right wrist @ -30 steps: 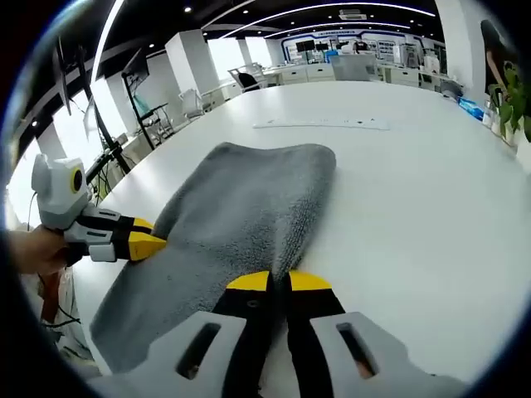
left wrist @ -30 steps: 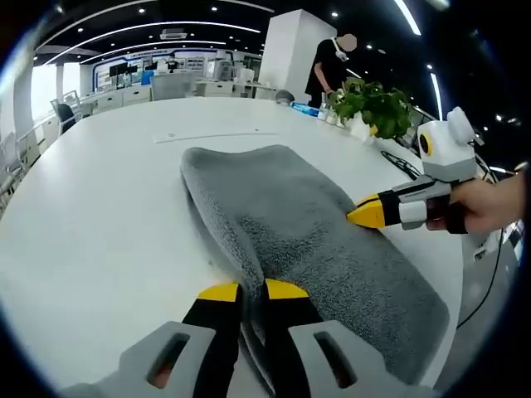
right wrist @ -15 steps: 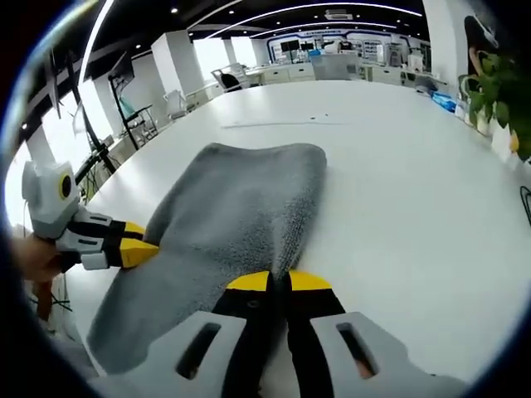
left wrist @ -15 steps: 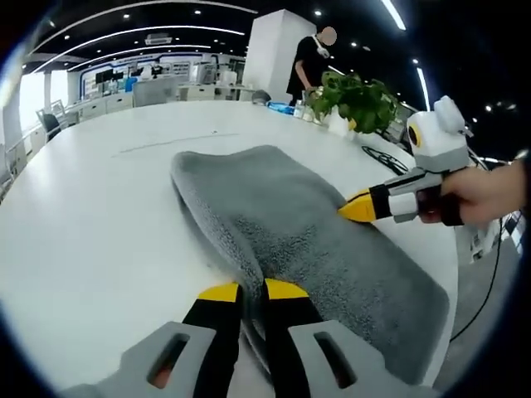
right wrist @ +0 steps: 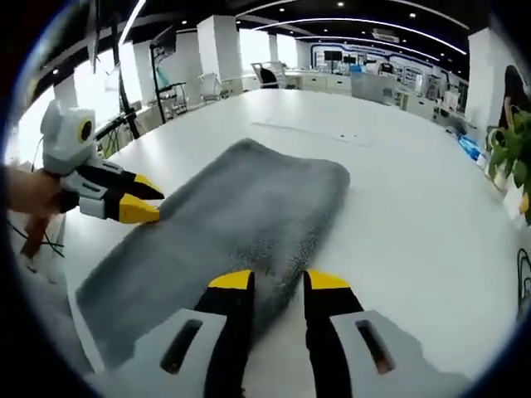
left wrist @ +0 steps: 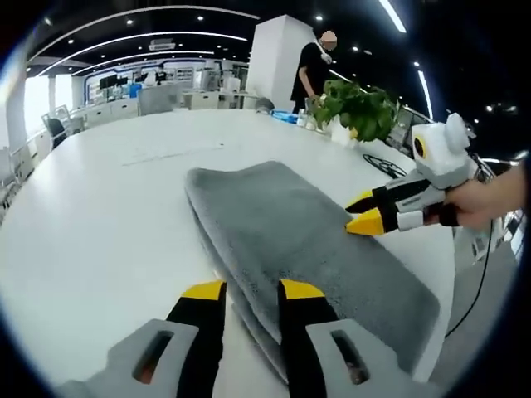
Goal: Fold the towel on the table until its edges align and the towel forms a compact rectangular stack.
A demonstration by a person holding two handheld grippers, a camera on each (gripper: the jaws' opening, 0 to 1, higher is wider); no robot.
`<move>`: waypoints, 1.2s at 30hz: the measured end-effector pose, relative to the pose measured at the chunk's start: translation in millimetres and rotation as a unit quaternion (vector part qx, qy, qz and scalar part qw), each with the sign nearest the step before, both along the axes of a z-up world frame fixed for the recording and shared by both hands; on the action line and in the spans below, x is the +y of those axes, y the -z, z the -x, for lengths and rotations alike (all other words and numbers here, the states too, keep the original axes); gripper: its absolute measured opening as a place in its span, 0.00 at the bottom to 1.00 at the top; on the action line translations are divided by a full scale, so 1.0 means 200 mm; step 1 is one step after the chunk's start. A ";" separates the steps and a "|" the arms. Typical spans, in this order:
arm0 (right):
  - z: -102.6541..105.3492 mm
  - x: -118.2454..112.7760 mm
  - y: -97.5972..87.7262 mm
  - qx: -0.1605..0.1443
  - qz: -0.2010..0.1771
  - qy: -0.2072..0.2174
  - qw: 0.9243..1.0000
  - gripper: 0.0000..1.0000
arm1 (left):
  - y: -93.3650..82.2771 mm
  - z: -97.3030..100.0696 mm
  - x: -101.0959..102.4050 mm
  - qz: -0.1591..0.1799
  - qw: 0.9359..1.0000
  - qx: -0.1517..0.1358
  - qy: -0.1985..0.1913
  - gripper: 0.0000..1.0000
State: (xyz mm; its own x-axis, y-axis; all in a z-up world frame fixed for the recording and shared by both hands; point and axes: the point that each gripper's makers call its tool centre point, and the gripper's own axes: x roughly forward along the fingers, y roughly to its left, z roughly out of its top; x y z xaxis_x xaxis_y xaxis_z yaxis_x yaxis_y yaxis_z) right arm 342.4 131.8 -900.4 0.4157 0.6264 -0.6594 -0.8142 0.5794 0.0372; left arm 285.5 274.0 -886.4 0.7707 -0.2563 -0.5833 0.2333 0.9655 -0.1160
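Left gripper view: we see the gray towel [left wrist: 307,249] lying folded into a long strip on the white tabletop [left wrist: 91,224], and we take that towel as our landmark. The left hand-held gripper [left wrist: 251,291] sits at the towel's long folded edge, its yellow-tipped jaws parted with the edge between them, holding nothing. At the towel's opposite long edge the right hand-held gripper [left wrist: 363,215] comes in held by a hand [left wrist: 489,201], its jaws spread apart right at the cloth. Beyond the towel, past its far short end, stand a leafy potted plant [left wrist: 358,108] and a person [left wrist: 313,70] bent over the tabletop.

In the right gripper view, the towel [right wrist: 232,224] runs away from the right hand-held gripper [right wrist: 279,282], whose jaws stand apart over the near long edge. The left hand-held gripper [right wrist: 143,201] hovers with parted jaws at the towel's other long edge.
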 end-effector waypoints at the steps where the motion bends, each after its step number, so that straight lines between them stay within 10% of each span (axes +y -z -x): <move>1: 0.00 0.00 -0.01 -0.002 0.000 -0.001 1.000 0.23 | -0.02 0.01 -0.01 -0.004 1.000 -0.004 0.006 0.28; 15: 0.15 -0.02 -0.17 -0.032 -0.021 -0.067 0.997 0.35 | -0.15 0.19 -0.28 -0.041 0.989 -0.032 0.135 0.55; 36: 0.55 -0.06 -0.09 -0.004 -0.013 -0.138 0.990 0.38 | 0.03 0.57 -0.55 -0.096 0.957 0.007 0.275 0.57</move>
State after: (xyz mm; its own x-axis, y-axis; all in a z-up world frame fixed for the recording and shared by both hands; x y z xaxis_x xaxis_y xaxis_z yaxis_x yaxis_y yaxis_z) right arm 233.0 119.0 -882.5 0.2314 0.7335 -0.6391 -0.9417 0.3338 0.0422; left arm 172.2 164.3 -892.0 0.5427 -0.5073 -0.6695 0.7114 0.7014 0.0452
